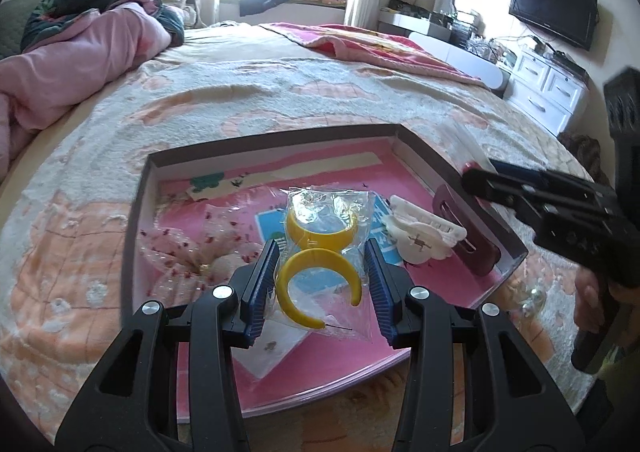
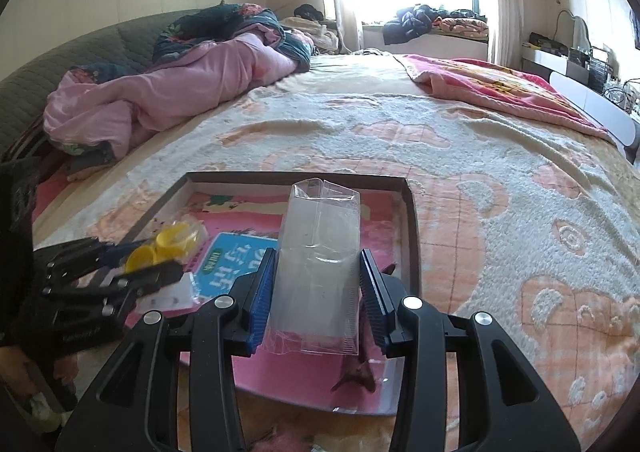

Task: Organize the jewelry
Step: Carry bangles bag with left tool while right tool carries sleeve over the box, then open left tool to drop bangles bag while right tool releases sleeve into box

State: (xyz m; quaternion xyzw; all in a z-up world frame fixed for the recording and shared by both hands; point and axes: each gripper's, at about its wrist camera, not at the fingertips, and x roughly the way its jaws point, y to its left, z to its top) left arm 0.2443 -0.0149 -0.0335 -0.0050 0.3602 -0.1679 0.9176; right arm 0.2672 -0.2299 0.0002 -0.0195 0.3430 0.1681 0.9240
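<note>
A shallow box (image 1: 416, 140) lies on the bed (image 1: 240, 92) before me. Over it my left gripper (image 1: 322, 276) holds a bag of open bangles (image 1: 320, 272); a hair claw (image 1: 424, 230) lies in the box to their right. My right gripper (image 2: 318, 292) holds a clear carton (image 2: 320, 252) above the box's right side

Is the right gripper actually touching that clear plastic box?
Touching. In the right wrist view, the right gripper has both blue pads pressed against the sides of the clear plastic box, holding it above the tray.
</note>
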